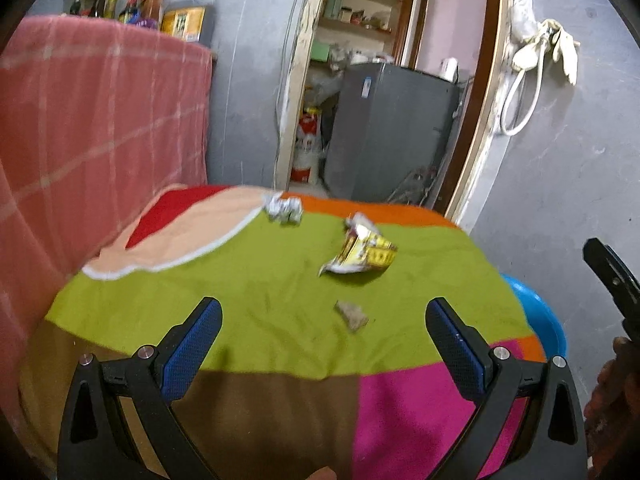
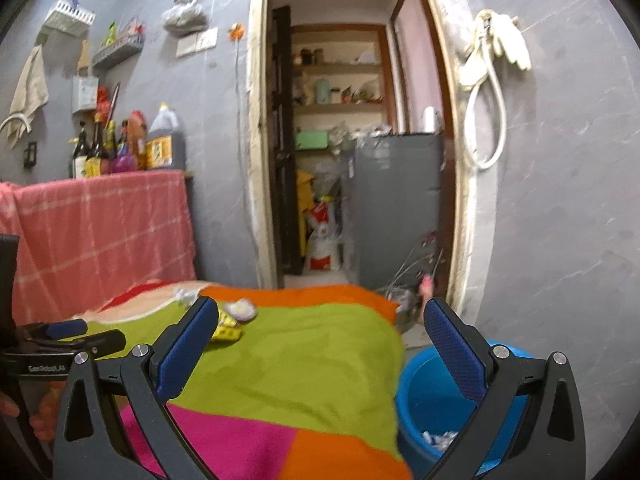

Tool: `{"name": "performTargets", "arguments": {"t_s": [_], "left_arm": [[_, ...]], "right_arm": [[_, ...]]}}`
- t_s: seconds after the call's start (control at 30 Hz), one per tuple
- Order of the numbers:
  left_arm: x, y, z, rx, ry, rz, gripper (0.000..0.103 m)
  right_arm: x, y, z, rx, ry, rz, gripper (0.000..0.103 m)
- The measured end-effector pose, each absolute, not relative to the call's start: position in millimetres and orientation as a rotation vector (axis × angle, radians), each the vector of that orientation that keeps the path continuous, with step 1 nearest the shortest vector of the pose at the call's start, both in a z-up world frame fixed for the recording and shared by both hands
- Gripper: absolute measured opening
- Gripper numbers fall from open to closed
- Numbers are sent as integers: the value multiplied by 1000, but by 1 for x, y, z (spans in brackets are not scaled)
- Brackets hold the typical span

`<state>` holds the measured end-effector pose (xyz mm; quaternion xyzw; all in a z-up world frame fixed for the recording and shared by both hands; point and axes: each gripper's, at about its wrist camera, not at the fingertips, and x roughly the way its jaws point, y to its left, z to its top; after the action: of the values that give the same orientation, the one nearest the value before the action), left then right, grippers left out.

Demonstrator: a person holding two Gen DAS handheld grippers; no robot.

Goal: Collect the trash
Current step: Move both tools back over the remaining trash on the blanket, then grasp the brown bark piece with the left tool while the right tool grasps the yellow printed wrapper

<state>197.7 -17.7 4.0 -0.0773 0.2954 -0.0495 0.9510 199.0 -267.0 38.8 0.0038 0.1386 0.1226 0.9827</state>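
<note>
Three scraps lie on the colourful cloth-covered table (image 1: 260, 320): a crumpled yellow and white wrapper (image 1: 362, 250), a crumpled silvery wad (image 1: 284, 208) at the far edge, and a small brown scrap (image 1: 352, 314). My left gripper (image 1: 324, 324) is open above the table, with the brown scrap just ahead between its fingers. My right gripper (image 2: 322, 326) is open over the table's right edge, empty. A blue bucket (image 2: 424, 400) with white crumpled trash (image 2: 440, 438) in it stands on the floor below it. The yellow wrapper (image 2: 228, 330) shows beside the right gripper's left finger.
A pink checked cloth (image 1: 100, 120) covers a counter at the left, with bottles (image 2: 120, 148) on top. An open doorway (image 2: 344, 160) behind the table leads to a grey fridge (image 1: 392, 132) and shelves. The blue bucket (image 1: 536, 316) sits right of the table.
</note>
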Motion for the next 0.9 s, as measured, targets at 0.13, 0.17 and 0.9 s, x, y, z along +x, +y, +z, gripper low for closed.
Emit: {"name": "performTargets", "arguments": {"t_s": [0.13,0.17,0.9], "left_arm": [[202,-17,-9,-146,665,-110,100],[204,-16,-12,-148,681,-113,100],[264,-46,-42,-51,860,-220,30]], "right_arm": [[208,-256,22,-8,345,286,103],[213,-253,16,-12,373,301,103],[268,-236,-18,-26,645,392,83]]}}
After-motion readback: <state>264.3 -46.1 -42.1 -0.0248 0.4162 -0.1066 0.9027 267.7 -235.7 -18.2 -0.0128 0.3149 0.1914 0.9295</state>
